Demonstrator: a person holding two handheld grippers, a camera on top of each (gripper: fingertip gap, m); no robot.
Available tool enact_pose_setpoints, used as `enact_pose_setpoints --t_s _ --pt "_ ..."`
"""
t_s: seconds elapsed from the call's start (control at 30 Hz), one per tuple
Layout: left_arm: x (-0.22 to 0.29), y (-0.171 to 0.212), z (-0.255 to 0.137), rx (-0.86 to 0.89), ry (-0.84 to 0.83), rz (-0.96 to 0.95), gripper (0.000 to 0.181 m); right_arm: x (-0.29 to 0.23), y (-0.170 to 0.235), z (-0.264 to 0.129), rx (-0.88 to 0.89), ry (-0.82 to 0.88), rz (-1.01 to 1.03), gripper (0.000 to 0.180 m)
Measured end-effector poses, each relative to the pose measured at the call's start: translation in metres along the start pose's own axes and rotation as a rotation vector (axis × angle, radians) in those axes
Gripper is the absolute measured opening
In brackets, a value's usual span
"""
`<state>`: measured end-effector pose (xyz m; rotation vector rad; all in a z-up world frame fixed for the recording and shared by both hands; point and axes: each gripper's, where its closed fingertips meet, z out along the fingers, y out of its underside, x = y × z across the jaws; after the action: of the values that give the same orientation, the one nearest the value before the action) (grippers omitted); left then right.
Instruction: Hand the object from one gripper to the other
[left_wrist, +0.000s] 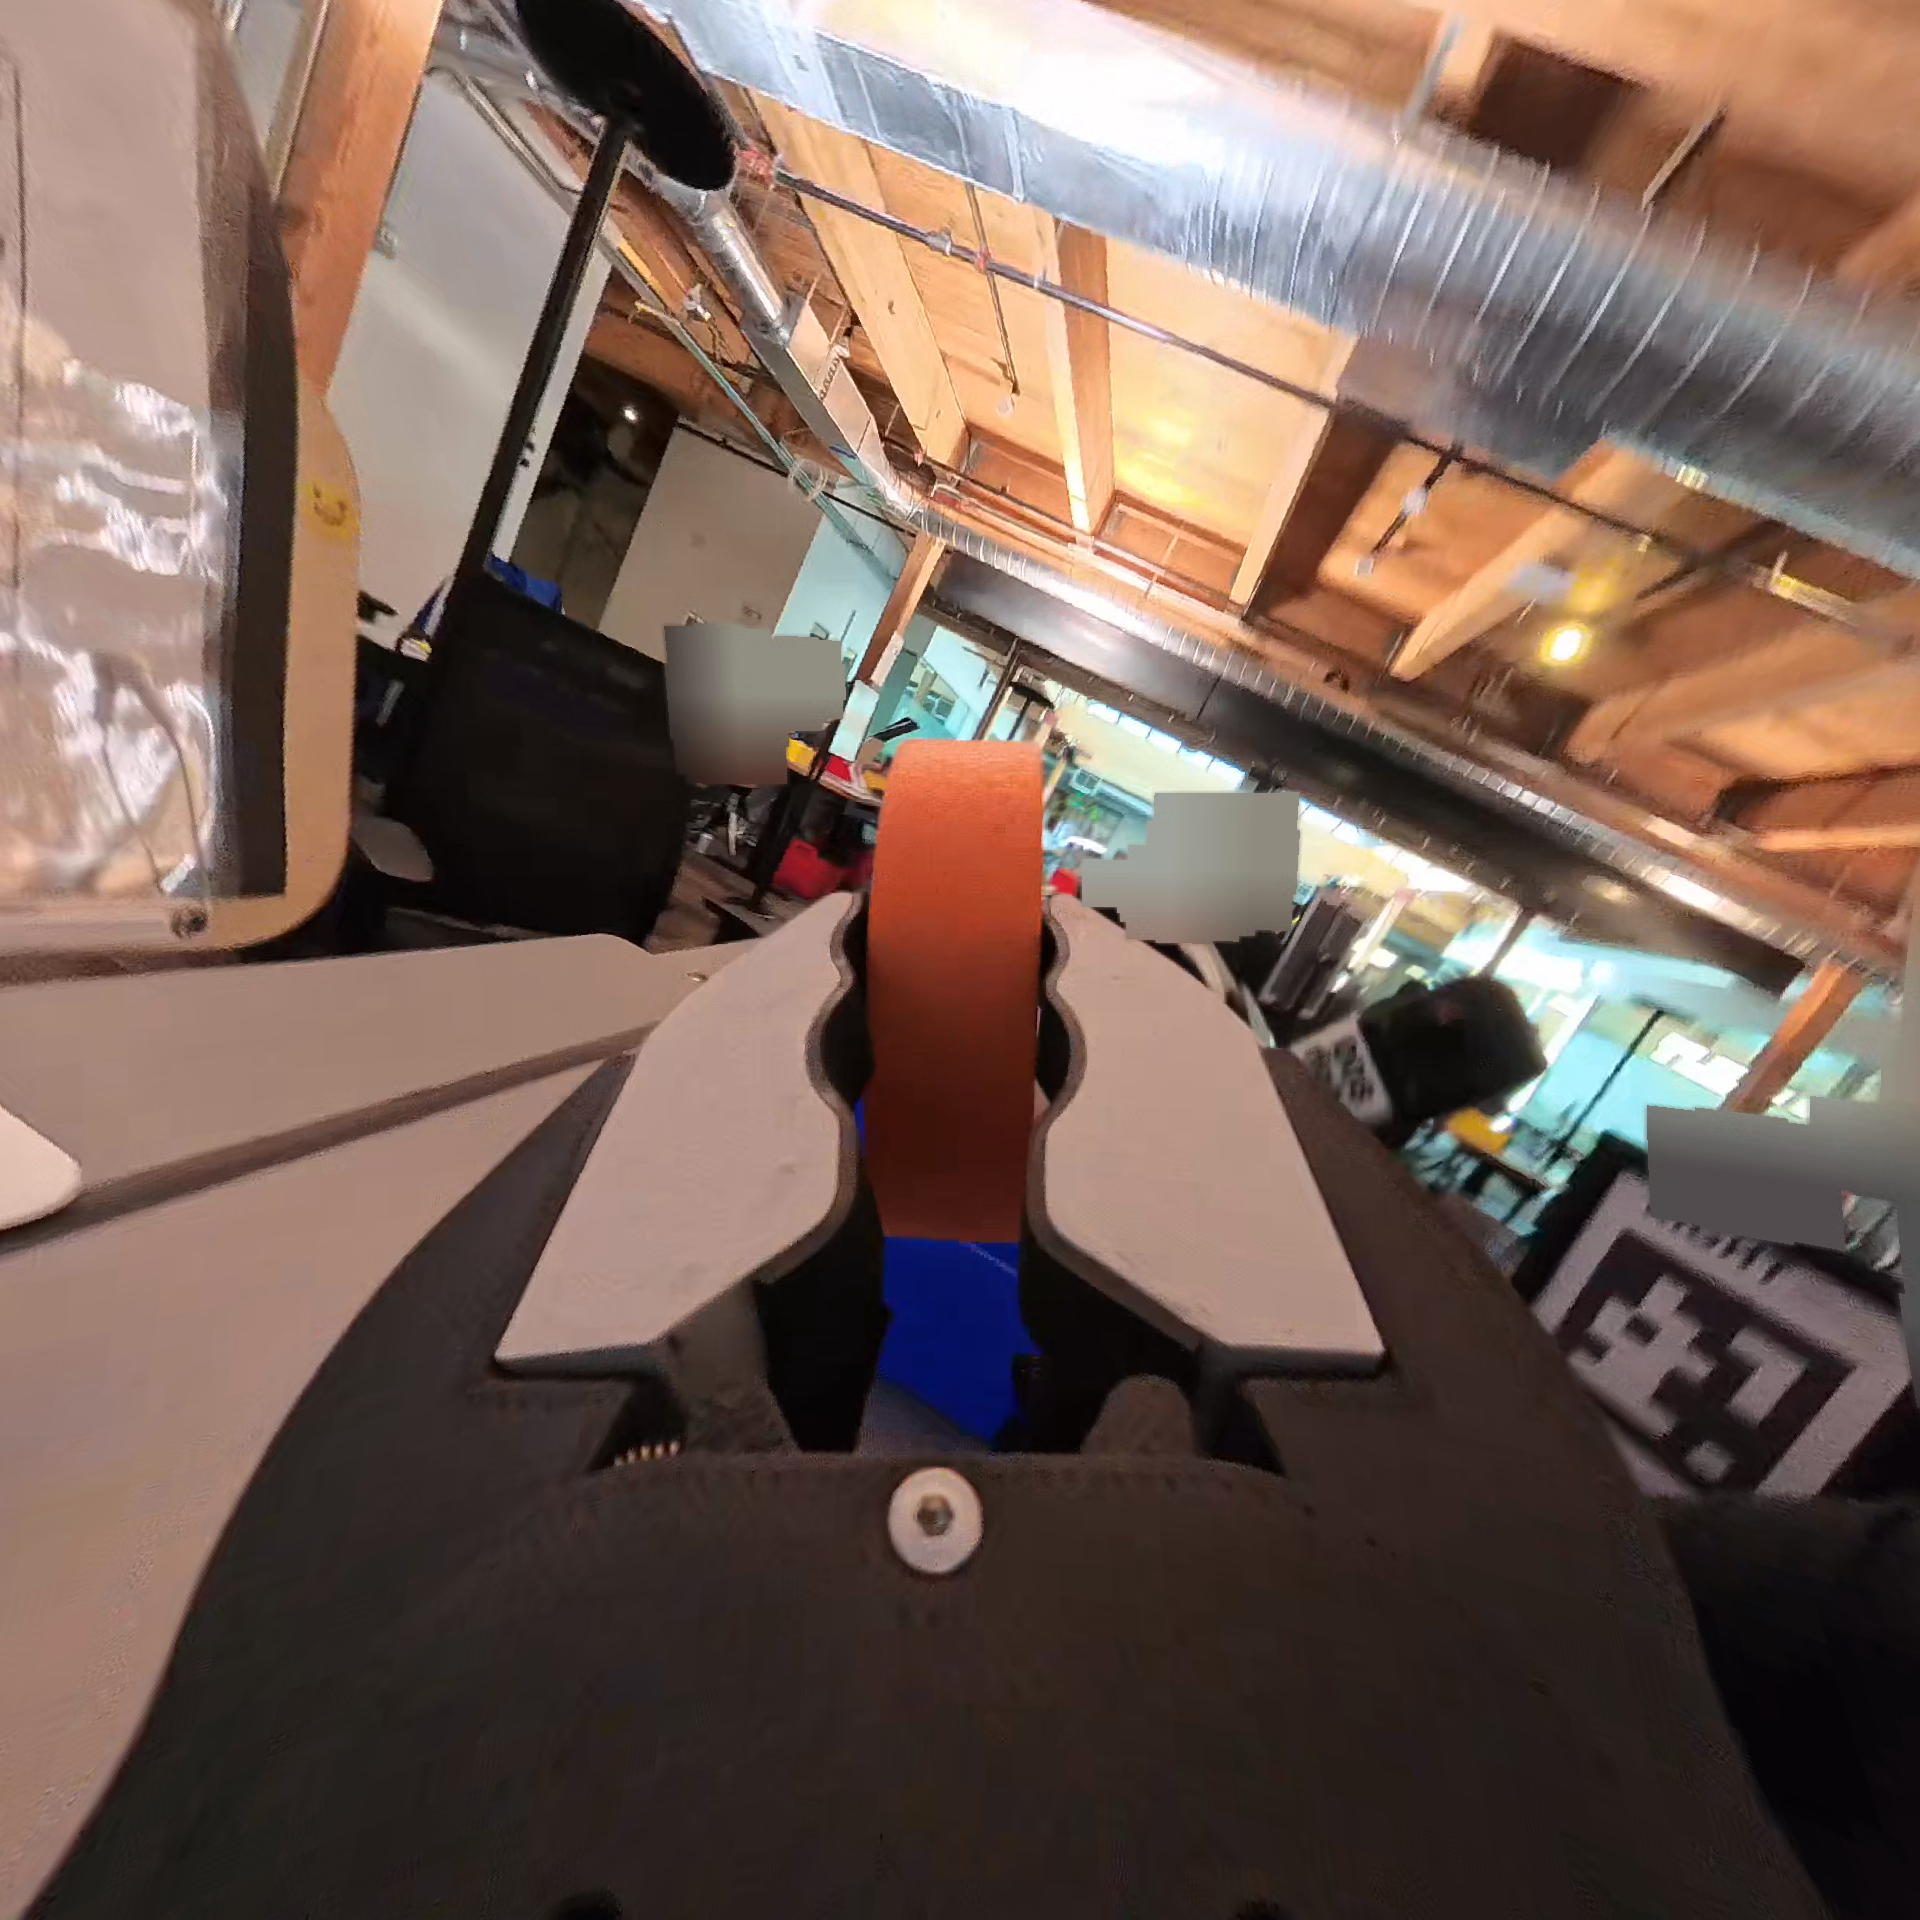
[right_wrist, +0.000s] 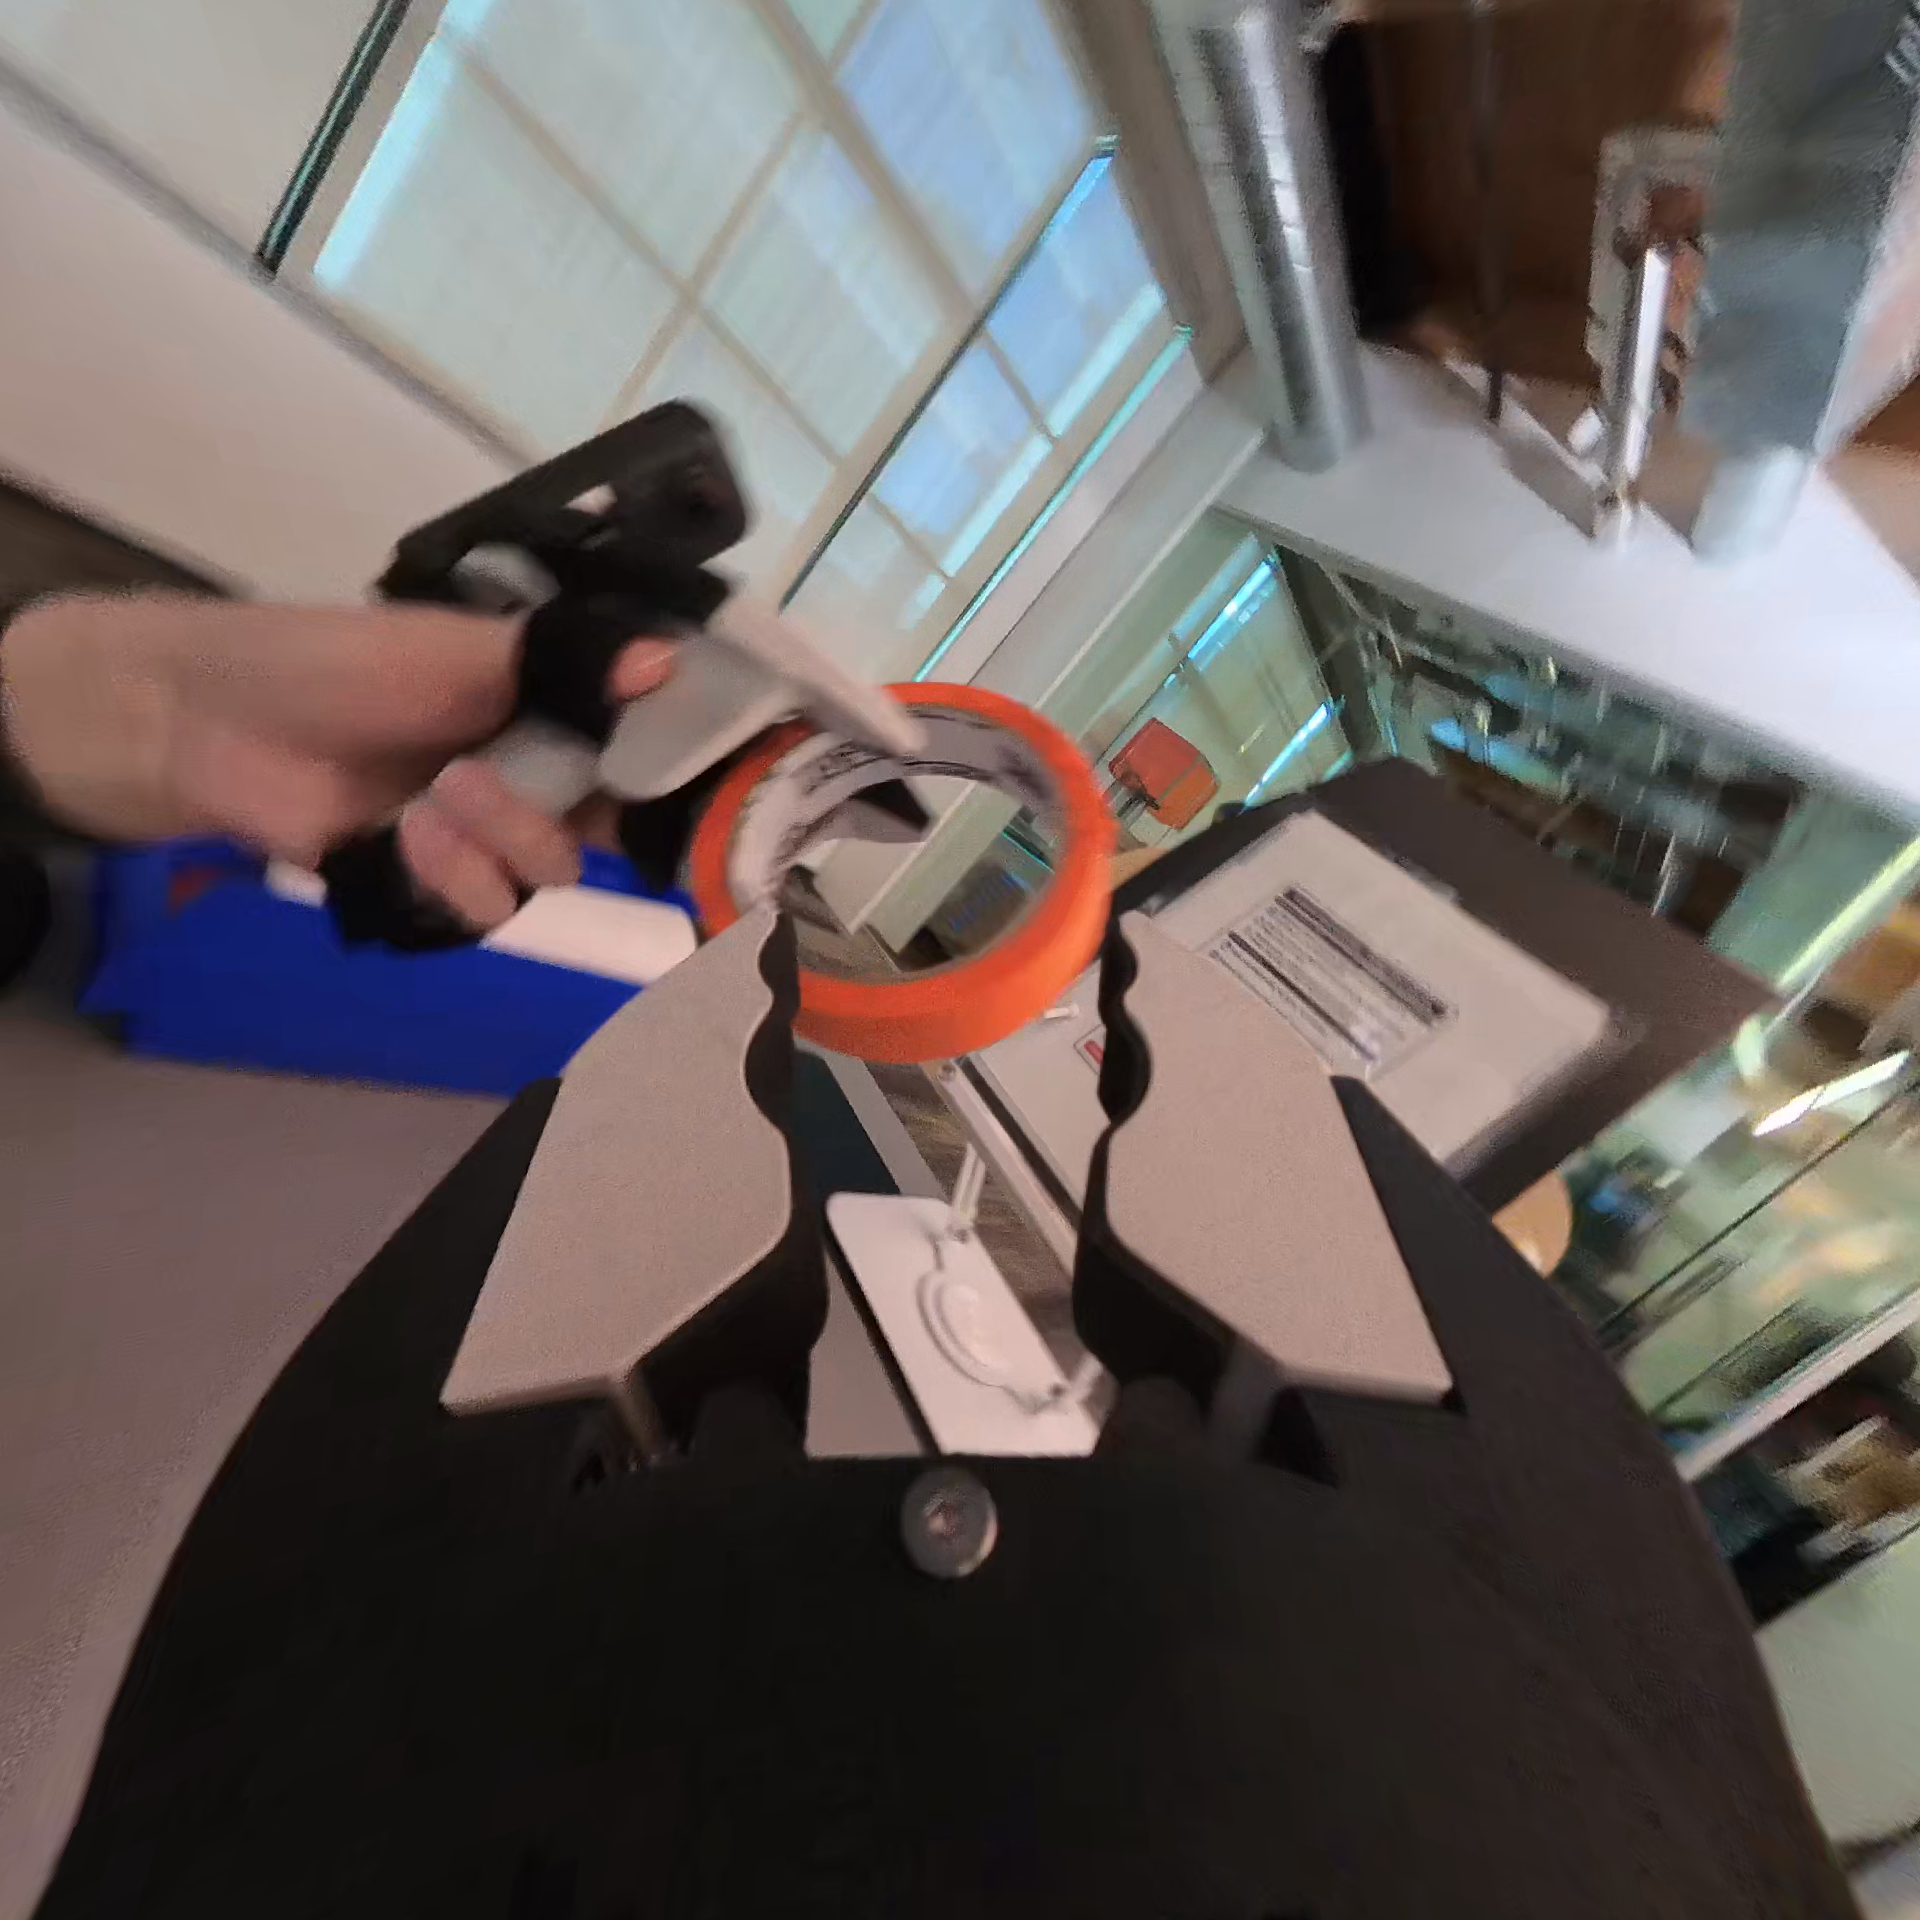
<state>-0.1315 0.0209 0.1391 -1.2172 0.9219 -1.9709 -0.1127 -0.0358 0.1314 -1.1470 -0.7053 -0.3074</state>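
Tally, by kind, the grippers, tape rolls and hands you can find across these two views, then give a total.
Grippers: 2, the left gripper shut on the tape and the right gripper open.
Tape rolls: 1, the orange tape roll.
Hands: 1, the hand holding the left gripper.
Total: 4.

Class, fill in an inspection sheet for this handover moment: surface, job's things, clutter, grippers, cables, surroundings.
Surface: grey tabletop, mostly bare.
Job's things: orange ring-shaped tape roll, held in the air.
Clutter: blue box; white flat tag.
Grippers: left gripper shut on the roll's band; right gripper open, its tips at the roll.
Cables: nothing seen.
Surroundings: silver ceiling duct, wooden beams, paned window.
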Motion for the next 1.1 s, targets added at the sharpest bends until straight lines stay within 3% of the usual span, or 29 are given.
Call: enact_pose_setpoints --t_s 0.1,0.23,0.47,0.63,0.73,0.83,0.97,1.1 --pt "-0.007 0.003 0.000 0.005 -0.019 -0.119 0.028 -0.044 0.011 0.012 -0.082 -0.058 -0.368 0.055" --pt "-0.016 0.017 0.002 -0.028 -0.062 -0.248 0.028 -0.061 0.033 0.025 -0.197 0.049 -0.807 0.048" --pt "-0.033 0.041 0.005 -0.055 -0.093 -0.487 0.028 -0.059 0.051 0.030 -0.295 0.111 -0.933 0.030" --pt "-0.028 0.034 0.009 -0.074 -0.007 -0.385 0.033 -0.046 0.048 0.024 -0.302 0.069 -0.688 0.029" --pt "-0.042 0.017 0.004 -0.023 -0.087 -0.141 0.050 -0.028 0.044 0.018 -0.284 0.038 -0.350 0.029" --pt "-0.041 0.008 0.001 -0.047 -0.099 0.117 0.056 -0.012 0.035 0.011 -0.224 -0.017 0.031 0.029" --pt "-0.039 0.023 0.004 -0.199 -0.138 0.383 0.061 0.000 0.029 0.006 -0.144 -0.152 0.570 0.028" --pt "-0.045 0.043 0.009 -0.295 -0.238 0.610 0.065 -0.007 0.026 0.006 -0.090 -0.305 0.939 0.028"
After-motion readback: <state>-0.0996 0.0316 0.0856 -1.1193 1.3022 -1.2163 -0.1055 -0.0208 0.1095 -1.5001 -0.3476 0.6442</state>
